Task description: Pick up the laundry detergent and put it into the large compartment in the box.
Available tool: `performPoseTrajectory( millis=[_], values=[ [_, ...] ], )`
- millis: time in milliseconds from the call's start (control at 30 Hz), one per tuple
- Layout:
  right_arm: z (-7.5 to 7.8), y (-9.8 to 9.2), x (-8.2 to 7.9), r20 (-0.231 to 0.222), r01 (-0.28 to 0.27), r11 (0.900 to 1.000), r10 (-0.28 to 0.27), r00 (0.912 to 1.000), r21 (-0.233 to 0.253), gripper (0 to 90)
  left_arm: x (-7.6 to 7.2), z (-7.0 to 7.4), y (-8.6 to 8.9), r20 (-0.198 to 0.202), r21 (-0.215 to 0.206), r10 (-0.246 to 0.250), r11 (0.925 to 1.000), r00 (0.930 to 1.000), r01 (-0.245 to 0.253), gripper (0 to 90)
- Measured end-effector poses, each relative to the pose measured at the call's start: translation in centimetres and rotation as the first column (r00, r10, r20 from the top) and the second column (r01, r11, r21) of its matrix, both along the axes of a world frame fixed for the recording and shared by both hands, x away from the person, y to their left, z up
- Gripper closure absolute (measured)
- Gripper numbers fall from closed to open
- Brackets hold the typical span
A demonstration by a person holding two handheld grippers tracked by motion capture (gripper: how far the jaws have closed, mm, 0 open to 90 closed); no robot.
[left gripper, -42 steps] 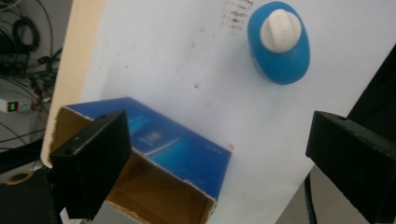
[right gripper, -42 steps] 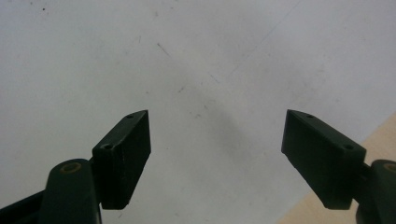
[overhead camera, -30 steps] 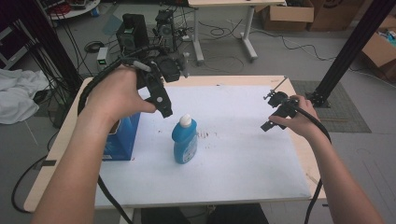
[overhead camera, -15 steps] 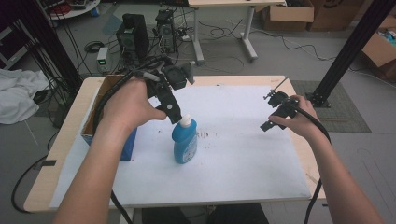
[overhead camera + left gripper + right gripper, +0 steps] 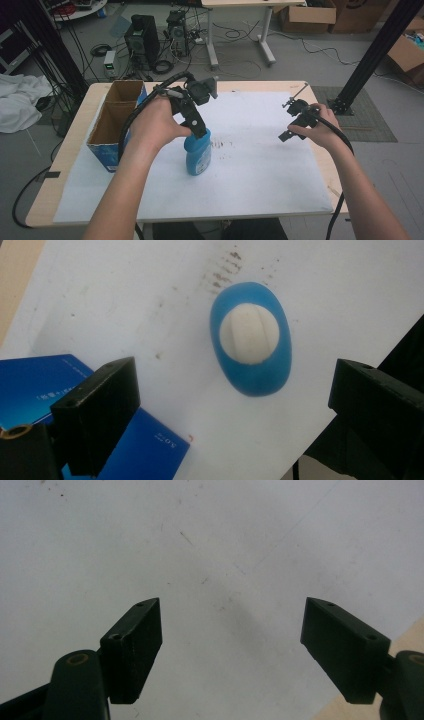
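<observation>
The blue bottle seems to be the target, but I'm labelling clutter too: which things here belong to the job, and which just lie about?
In the job:
blue bottle, upright, white cap
left gripper, open above it
cardboard box, open, beside it

Lying about:
right gripper, open over bare white sheet
computer gear on floor

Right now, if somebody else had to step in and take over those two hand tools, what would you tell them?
Left tool: open, hanging right above the blue bottle, jaws either side of its white cap, not touching.
Right tool: open, holding nothing, over bare white sheet off to the right.
Bottle stands upright mid-table; open blue cardboard box sits at the left.
Done: left tool lined up over the bottle.
Left: probably lower, close on the bottle, lift it.
</observation>
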State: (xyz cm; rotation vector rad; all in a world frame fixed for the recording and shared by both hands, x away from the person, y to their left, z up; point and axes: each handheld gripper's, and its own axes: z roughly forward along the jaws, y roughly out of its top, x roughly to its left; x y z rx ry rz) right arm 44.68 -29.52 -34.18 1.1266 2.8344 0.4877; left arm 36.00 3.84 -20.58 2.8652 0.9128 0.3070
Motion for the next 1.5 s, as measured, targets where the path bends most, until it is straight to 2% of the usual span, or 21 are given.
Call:
performPoseTrajectory(
  millis=[133,333,533,900,1133,1333,1500],
  values=[
    [0.0,0.0,0.0,0.001,0.002,1.000,-0.002,1.0000,-0.001,24.5,0.1,-1.0,-0.5,-0.010,0.007,0.001,1.0000,1.0000,-0.001,7.0],
    [0.1,-0.1,0.0,0.000,0.008,1.000,-0.008,1.0000,0.001,24.6,0.4,-2.2,-0.7,-0.013,0.013,0.047,0.9988,0.9988,-0.047,6.9],
    [0.0,-0.2,0.0,0.002,0.007,1.000,-0.007,1.0000,0.003,24.9,0.4,-3.2,-1.1,-0.011,0.021,0.050,0.9985,0.9987,-0.050,5.7],
    [-0.2,0.1,0.0,-0.001,-0.006,1.000,0.006,1.0000,0.001,24.9,0.8,-5.1,-1.7,-0.031,0.004,0.072,0.9974,0.9969,-0.072,5.7],
    [-0.3,0.1,0.0,-0.005,-0.001,1.000,0.001,1.0000,0.003,24.9,1.0,-5.9,-1.8,-0.039,0.004,0.092,0.9958,0.9950,-0.092,5.9],
    [-0.4,0.1,0.0,-0.006,-0.001,1.000,0.001,1.0000,0.001,24.9,1.2,-6.5,-1.7,-0.017,0.007,0.116,0.9933,0.9932,-0.115,7.0],
    [-0.6,0.1,0.0,-0.007,-0.005,1.000,0.005,1.0000,0.000,24.9,1.2,-7.1,-1.9,-0.029,0.008,0.125,0.9922,0.9918,-0.125,7.0]
  ],
)
